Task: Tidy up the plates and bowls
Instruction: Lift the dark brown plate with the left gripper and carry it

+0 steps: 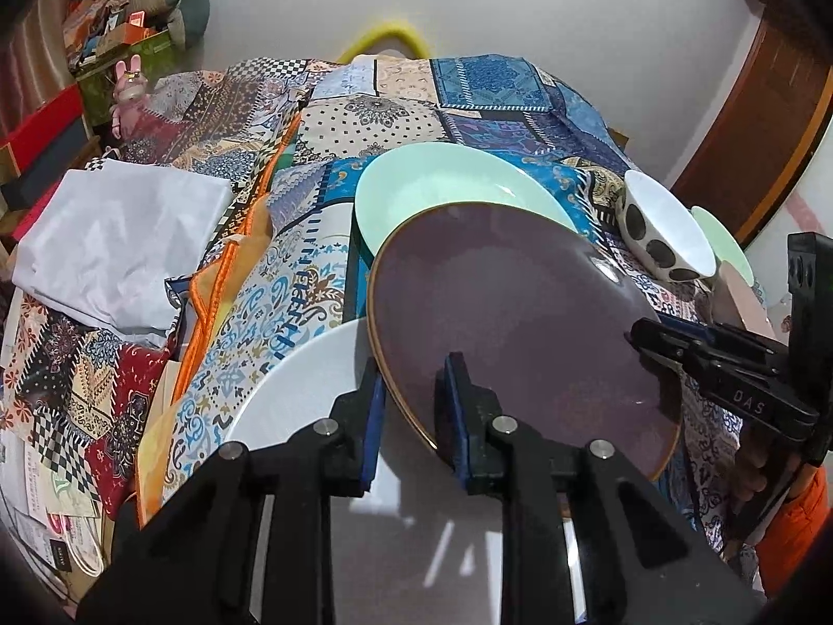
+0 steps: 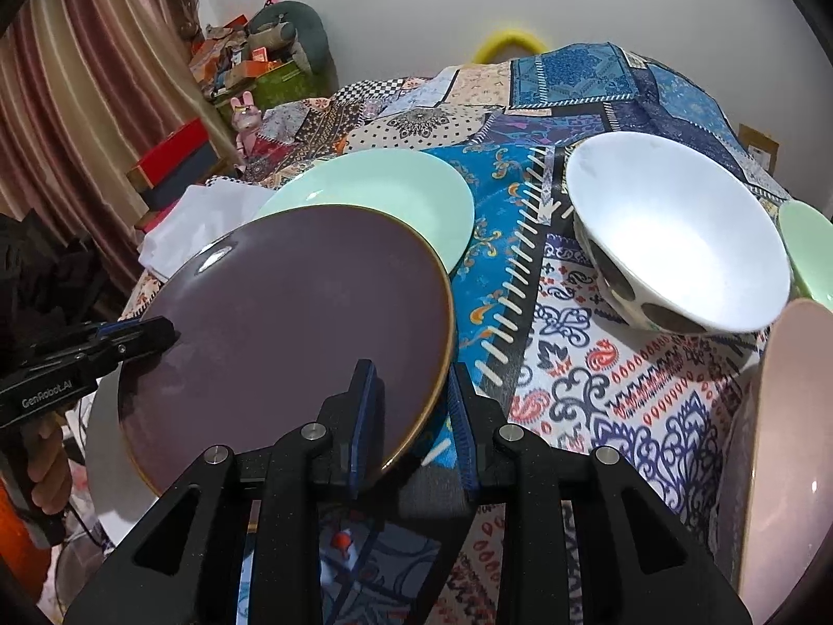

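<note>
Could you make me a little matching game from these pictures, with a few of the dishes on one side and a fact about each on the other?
Things:
1. purple plate
2. mint-green plate
3. spotted bowl
4. white plate

Facts:
A. tilted on the patterned cloth, white inside
B. held at its rim by both grippers
C. lies beyond the purple plate, partly hidden by it
D. lies under the purple plate's near edge

Pairs: 1-B, 2-C, 3-A, 4-D

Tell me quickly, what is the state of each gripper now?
Left gripper: closed on the rim of the purple plate.
Right gripper: closed on the opposite rim of the same plate.
</note>
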